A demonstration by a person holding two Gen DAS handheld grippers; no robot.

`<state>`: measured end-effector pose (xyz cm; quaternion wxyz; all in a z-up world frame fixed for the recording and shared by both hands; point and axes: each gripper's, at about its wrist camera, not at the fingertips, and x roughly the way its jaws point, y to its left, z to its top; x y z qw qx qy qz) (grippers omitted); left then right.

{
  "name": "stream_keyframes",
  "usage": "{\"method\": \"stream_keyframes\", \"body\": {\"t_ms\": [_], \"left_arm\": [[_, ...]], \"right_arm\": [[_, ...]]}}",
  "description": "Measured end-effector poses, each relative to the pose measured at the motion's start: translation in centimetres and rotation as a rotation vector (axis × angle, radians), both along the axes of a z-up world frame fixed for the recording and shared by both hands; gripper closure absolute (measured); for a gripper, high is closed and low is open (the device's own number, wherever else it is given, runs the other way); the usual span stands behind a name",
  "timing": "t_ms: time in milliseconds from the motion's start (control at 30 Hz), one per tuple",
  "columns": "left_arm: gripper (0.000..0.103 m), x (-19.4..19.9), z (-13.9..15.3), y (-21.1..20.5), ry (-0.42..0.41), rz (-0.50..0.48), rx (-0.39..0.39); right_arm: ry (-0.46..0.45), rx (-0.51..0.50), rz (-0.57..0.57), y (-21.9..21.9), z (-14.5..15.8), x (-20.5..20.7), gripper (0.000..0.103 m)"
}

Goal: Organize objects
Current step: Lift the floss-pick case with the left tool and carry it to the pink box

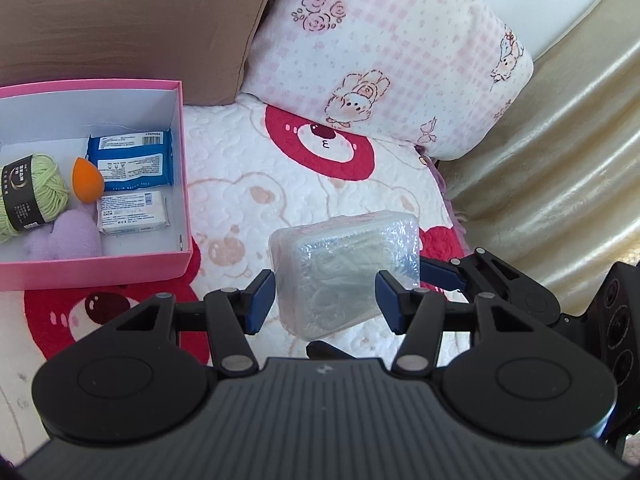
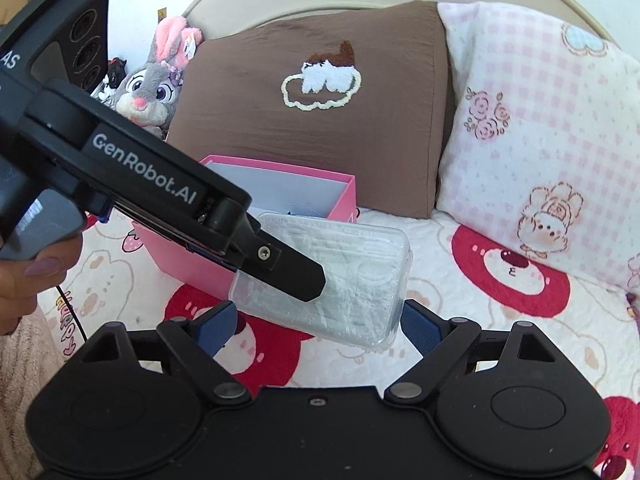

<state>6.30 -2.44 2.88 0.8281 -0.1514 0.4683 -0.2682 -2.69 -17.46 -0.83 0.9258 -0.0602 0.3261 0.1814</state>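
Left hand-held gripper (image 1: 325, 296) spread around clear packet (image 1: 346, 270), pink box (image 1: 182, 184) beside

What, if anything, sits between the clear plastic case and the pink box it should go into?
Nothing visible blocks it. The clear plastic case sits between the left gripper fingers, and only bare blanket separates it from the pink box, with free floor along the box's near wall.
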Motion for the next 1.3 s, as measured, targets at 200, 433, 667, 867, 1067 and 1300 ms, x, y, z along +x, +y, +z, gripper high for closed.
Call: {"method": "stream_keyframes", "body": {"t_ms": [200,433,667,867,1067,1300], "left_arm": [[0.049,-0.7,0.9,1.6,-0.042,0.011,-0.005],[0.049,-1.4,0.9,3.0,-0.030,0.027,-0.021],[0.049,-1.6,1.0,3.8,-0.067,0.056,0.003],[0.049,-1.4,1.1,4.7,-0.072,0.078,0.000],[0.049,-1.3,1.4,6.1,-0.094,0.118,0.010],[0.049,-0.8,1.6,8.4,-0.113,0.166,0.004]], "right_arm": [[-0.026,-0.024,0.020,1.6,0.9,-0.1,0.012],[-0.056,-0.042,0.024,3.1,1.7,0.1,0.013],[-0.055,-0.034,0.019,3.8,1.8,0.9,0.019],[-0.051,-0.031,0.027,4.4,2.0,1.4,0.021],[-0.006,0.022,0.036,4.9,2.2,2.7,0.025],[0.028,0.047,0.070,6.2,2.3,4.1,0.028]]}}
